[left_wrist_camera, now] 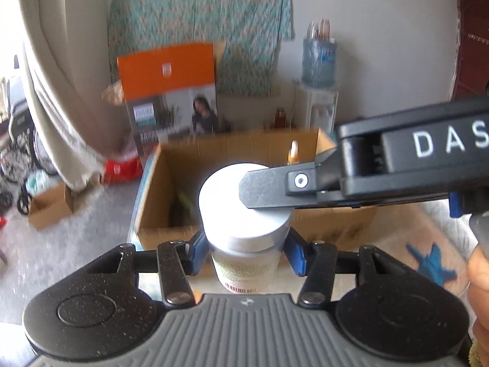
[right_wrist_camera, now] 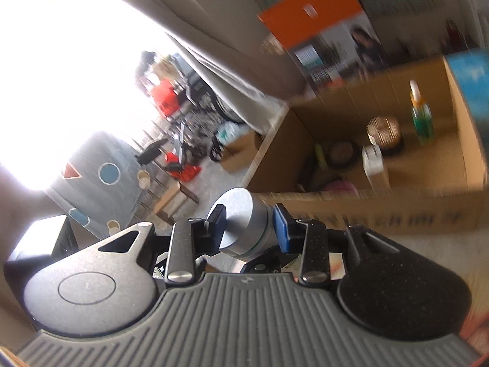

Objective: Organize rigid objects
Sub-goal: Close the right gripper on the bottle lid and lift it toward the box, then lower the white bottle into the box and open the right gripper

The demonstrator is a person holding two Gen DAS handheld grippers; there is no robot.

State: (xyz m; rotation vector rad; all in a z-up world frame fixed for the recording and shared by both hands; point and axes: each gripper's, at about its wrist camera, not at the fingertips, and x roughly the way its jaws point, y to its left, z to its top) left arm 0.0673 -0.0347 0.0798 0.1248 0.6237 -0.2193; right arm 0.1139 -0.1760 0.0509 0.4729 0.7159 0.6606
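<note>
A jar with a broad silver-white lid and a pale labelled body is upright between my left gripper's blue pads, which are shut on its body just under the lid. My right gripper reaches in from the right, and one of its black fingers lies across the lid's top. In the right wrist view the same lid sits tilted between the right gripper's pads, which are shut on it. The jar hangs in front of an open cardboard box.
The cardboard box holds a green dropper bottle, a gold-lidded jar, a small white carton and a round compact. An orange-topped product box stands behind it. A curtain hangs at the left.
</note>
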